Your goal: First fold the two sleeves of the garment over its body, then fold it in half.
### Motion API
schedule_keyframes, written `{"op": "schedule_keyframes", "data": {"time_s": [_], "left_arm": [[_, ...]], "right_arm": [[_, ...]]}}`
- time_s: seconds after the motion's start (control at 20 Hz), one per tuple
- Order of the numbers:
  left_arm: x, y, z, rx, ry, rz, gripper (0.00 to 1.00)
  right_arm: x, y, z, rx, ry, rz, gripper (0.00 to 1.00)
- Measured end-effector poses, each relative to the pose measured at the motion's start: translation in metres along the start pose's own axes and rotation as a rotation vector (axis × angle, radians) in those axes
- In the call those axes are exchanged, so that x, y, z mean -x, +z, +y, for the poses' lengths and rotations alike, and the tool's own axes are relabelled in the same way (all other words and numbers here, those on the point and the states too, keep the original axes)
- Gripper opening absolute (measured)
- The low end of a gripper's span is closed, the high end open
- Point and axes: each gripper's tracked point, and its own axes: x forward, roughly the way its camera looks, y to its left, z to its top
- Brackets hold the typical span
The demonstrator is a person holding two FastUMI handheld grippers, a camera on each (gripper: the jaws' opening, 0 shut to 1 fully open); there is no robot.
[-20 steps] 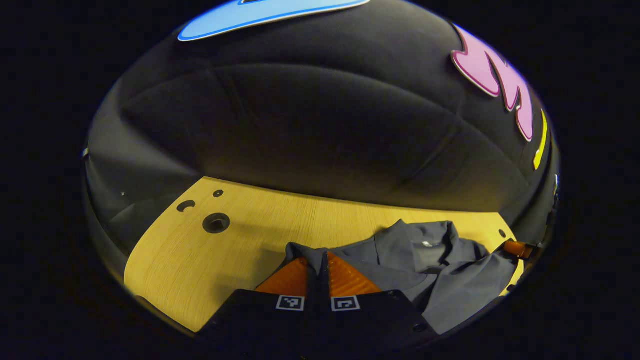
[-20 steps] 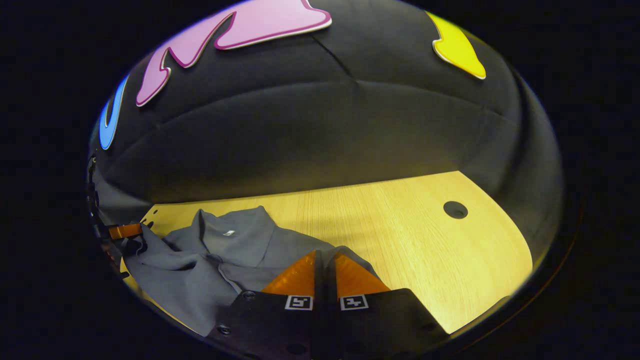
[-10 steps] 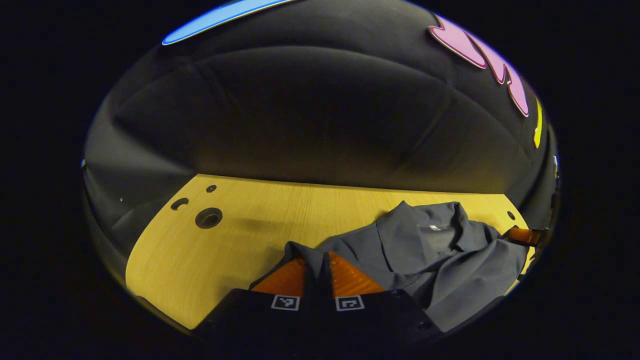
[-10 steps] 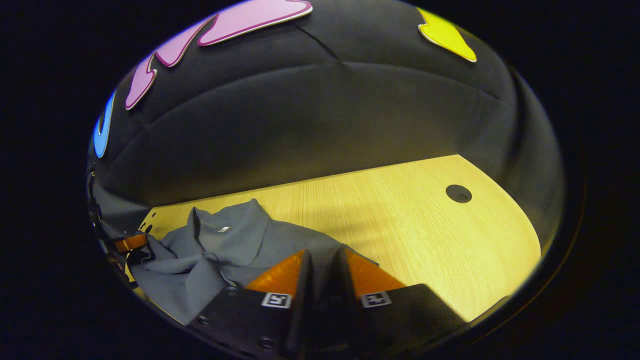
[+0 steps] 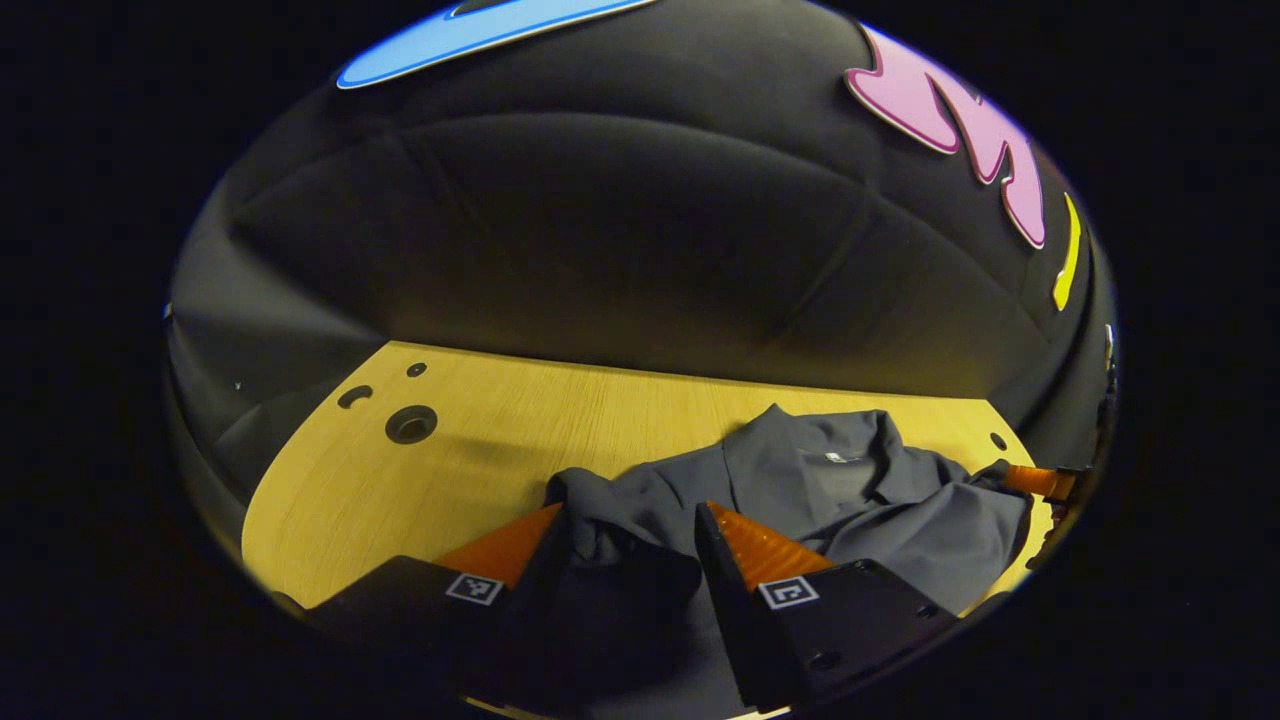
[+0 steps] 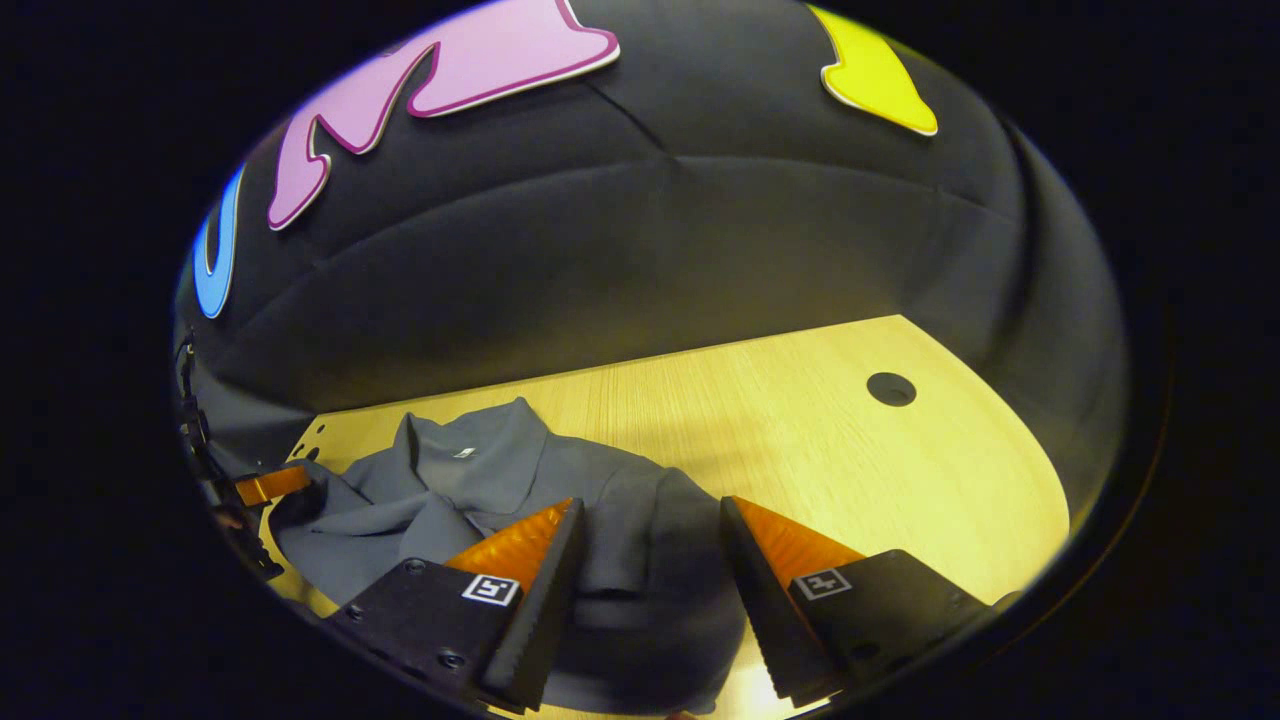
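The grey garment [image 5: 850,510] on the desk [image 6: 850,450] looks light, limp and crease-prone, best pinched at a hem corner; both grippers, left [image 5: 625,525] and right [image 6: 650,520], hold jaws apart over it

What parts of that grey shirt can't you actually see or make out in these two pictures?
- Left gripper view: the grey shirt's lower body is hidden behind the left tool, whose fingers stand apart.
- Right gripper view: the near shirt edge lies in shadow between the open right tool's fingers.
- Collar tag: too small to read.
- Whether the sleeves lie neatly folded: bunched cloth, unclear.
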Motion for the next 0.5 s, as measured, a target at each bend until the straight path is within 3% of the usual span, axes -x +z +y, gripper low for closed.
{"op": "schedule_keyframes", "data": {"time_s": [0.2, 0.25, 0.3, 0.5], "left_arm": [[0.039, 0.011, -0.015, 0.03, -0.05, -0.042, 0.91], [0.05, 0.015, -0.018, 0.036, -0.059, -0.053, 0.92], [0.062, 0.017, -0.019, 0.04, -0.066, -0.066, 0.92], [0.111, 0.028, -0.034, 0.055, -0.105, -0.103, 0.92]], "right_arm": [[0.036, 0.016, 0.006, -0.018, 0.011, -0.048, 0.93], [0.046, 0.019, 0.008, -0.009, 0.012, -0.055, 0.81], [0.054, 0.022, 0.01, 0.004, 0.015, -0.065, 0.93], [0.097, 0.035, 0.021, 0.034, 0.034, -0.09, 0.93]]}}
